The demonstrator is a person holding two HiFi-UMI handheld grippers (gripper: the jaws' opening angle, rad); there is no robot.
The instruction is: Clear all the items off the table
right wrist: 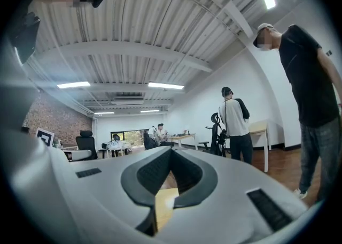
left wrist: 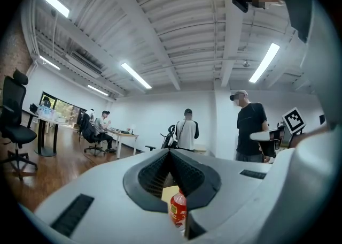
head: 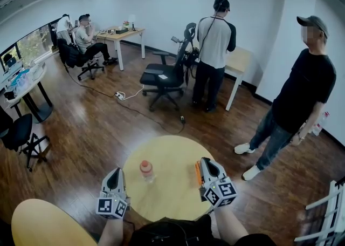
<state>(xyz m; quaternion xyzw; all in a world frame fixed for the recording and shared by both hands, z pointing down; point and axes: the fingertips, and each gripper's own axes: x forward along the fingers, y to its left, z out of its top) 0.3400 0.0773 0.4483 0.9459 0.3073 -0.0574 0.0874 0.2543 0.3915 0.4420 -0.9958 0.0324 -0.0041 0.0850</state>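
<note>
Left tongs (head: 114, 172) and right tongs (head: 204, 161) are the same build: pale grey moulded shells, tapering toward the tip. Each has a white marker cube (head: 112, 207) at the rear, with black square codes on its faces. The right one has an orange strip (head: 197, 173) down its side. In the gripper views, dark grey ribbed pads (left wrist: 155, 173) sit in a dark V-shaped surround, with dark rectangular slots (left wrist: 73, 214) in each shell. Operator wears a dark top (head: 167, 232).

In the left gripper view the bottle (left wrist: 178, 209) shows only its cap and upper label (its base sinks behind the left gripper (left wrist: 171, 153)), and the print is too small to read. In the head view a second round table (head: 46, 223) and a white rack (head: 330, 210) are cut off by the edges.
</note>
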